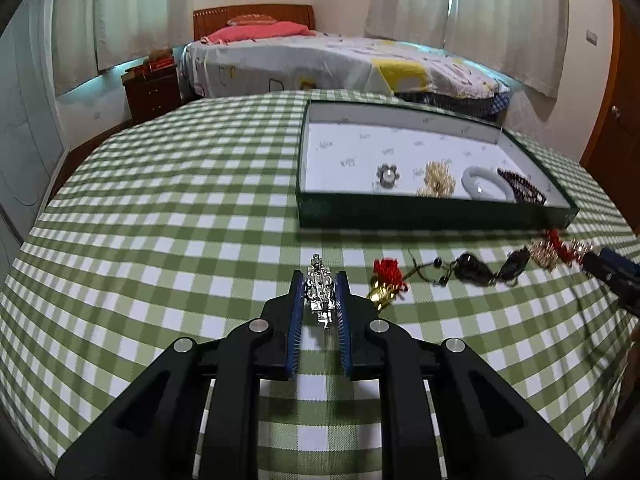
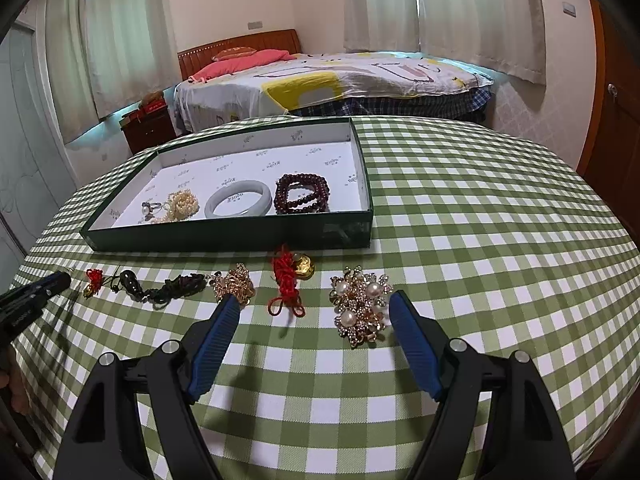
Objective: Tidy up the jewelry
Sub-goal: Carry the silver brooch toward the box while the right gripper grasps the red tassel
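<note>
Item, table covering: green-and-white checked cloth (image 2: pixel 460 208), spread over the whole table.

Item, tray: shallow dark green box (image 2: pixel 224 236) with a white printed lining, at the far side of the cloth. Contents, left to right: a pearl ring (image 2: pixel 150 208), a heap of cream pearl strands (image 2: pixel 182 206), a pale grey bangle (image 2: pixel 238 204), a coil of dark red beads (image 2: pixel 303 194).

Item, loose jewelry on the cloth near the tray, in a row: small red-tasselled gold charm (image 2: pixel 93 281), black cord with dark pendant (image 2: pixel 160 288), gold chain cluster (image 2: pixel 236 286), red knotted cord with gold piece (image 2: pixel 290 284), large pearl-and-crystal brooch (image 2: pixel 360 306).

Item, left gripper (image 1: pixel 320 296): blue pads clamped together on a silver crystal hair clip (image 1: pixel 319 294), at the left end of the row, near the cloth.

Item, right gripper (image 2: pixel 314 320): jaws standing wide apart, nothing held; the brooch lies just inside its right finger, the red knotted cord between the fingers farther out.
</note>
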Available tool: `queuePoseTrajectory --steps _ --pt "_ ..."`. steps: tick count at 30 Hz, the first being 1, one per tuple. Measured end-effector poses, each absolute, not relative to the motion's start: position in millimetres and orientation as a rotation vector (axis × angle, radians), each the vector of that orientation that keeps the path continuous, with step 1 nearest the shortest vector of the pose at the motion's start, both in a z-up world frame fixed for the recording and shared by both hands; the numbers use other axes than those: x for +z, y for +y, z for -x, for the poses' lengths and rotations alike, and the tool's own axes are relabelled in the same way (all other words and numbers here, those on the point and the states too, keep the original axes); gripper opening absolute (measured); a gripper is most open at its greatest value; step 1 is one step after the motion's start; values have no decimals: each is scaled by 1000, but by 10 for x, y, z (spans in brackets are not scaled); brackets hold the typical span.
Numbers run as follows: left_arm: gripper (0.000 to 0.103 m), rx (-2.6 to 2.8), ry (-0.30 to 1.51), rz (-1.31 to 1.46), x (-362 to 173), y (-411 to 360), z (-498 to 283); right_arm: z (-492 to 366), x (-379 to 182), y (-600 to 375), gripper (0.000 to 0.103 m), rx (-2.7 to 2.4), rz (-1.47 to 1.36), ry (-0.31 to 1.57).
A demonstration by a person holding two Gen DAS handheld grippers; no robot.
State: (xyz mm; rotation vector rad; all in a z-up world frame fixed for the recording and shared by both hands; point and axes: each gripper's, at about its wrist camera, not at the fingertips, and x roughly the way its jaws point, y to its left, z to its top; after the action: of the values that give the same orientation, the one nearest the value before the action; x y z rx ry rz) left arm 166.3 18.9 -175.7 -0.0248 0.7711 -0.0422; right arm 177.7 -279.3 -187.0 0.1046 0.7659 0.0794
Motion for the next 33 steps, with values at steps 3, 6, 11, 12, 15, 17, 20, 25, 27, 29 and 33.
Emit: queuePoseTrajectory --steps 3,6,11,12,15,17,20,25,27,29,33 --pt "16 -38 751 34 -1689 208 -1658 -1810 -1860 -2772 74 89 -103 768" --pt "16 -35 749 43 -1688 233 -1665 -1866 -1854 -2714 59 110 -91 775" --pt "16 -24 761 60 -1723 285 -1698 -1995 -1863 -2639 41 141 -84 788" --pt "16 -23 762 63 -1726 292 -1701 -2024 -1873 -2633 39 143 -82 792" --pt "16 -22 760 67 -1723 307 -1702 -2105 -1923 -2621 29 150 -76 818" --pt "16 -23 761 67 -1724 310 -1703 -2126 -1963 -2618 25 154 -75 836" --pt "16 -23 765 71 -1732 311 -1711 -2119 -2007 -2610 18 154 -64 851" --pt "16 -23 761 72 -1727 303 -1705 -2074 -2005 -2602 10 159 -52 844" --pt "16 -23 754 72 -1708 296 -1694 -2042 -1978 -2603 10 162 -53 835" --pt "16 -25 744 74 -1672 293 -1682 -1999 -1922 -2600 10 163 -52 815" --pt "16 -30 719 76 -1579 275 -1660 -1934 -1793 -2610 9 166 -56 780"
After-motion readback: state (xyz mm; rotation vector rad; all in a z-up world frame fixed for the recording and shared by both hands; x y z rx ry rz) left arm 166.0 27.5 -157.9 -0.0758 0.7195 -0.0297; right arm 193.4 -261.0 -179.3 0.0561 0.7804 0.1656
